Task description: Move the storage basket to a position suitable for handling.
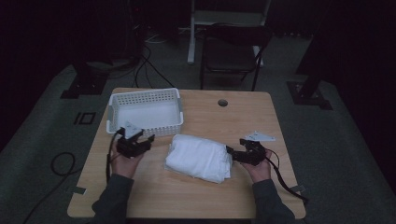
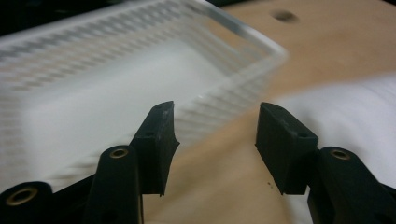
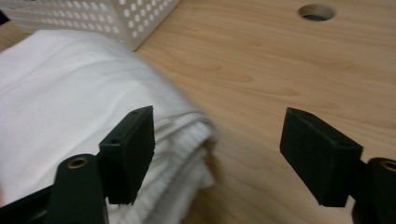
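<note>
A folded white towel lies in the middle of the wooden table. Behind it at the left stands a white perforated basket, with nothing in it. My left gripper hangs open just in front of the basket, left of the towel. In the left gripper view its jaws hold nothing, with the basket ahead and the towel at the right. My right gripper is open at the towel's right end. In the right gripper view one jaw hangs over the towel's folded edge without pressing it.
A round cable hole sits near the table's far edge. A dark chair stands beyond the table. Cables lie on the floor at the left. Bare wood shows in front of the towel and to its right.
</note>
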`<state>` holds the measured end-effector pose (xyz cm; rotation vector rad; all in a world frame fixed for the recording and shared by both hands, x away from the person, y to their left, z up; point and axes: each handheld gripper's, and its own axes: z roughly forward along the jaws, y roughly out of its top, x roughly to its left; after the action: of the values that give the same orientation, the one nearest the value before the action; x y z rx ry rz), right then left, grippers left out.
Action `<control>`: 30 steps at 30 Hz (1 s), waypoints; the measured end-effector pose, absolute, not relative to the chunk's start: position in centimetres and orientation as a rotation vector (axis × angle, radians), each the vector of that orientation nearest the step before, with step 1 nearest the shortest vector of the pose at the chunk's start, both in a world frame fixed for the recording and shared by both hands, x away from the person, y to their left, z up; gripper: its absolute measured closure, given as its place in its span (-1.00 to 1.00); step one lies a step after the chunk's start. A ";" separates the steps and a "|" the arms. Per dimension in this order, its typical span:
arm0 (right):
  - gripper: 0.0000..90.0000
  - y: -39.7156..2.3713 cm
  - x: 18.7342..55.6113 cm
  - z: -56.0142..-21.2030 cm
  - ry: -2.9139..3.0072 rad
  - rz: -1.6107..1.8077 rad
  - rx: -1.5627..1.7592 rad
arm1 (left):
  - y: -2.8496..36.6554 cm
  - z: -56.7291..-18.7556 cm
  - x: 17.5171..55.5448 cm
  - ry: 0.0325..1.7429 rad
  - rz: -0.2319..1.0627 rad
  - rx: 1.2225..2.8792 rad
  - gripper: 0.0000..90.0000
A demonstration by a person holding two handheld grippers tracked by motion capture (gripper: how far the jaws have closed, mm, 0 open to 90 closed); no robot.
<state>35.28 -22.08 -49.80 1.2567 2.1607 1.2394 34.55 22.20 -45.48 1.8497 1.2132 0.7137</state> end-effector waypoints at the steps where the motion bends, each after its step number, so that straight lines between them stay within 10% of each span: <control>1: -0.44 -22.2 35.3 -49.7 2.153 1.234 1.255 | 23.2 -45.1 34.9 1.236 0.731 1.824 0.04; 21: -0.44 -21.9 35.4 -49.8 2.094 1.068 1.215 | 33.6 -46.5 42.2 1.643 0.715 1.647 -0.06; 30: -0.43 -22.0 35.4 -49.7 2.098 1.076 1.216 | 32.5 -48.2 43.3 1.664 0.664 1.688 0.33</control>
<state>35.44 -22.00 -49.73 1.2163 2.0978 1.0760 43.26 32.51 -48.24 1.6882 1.6638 0.6643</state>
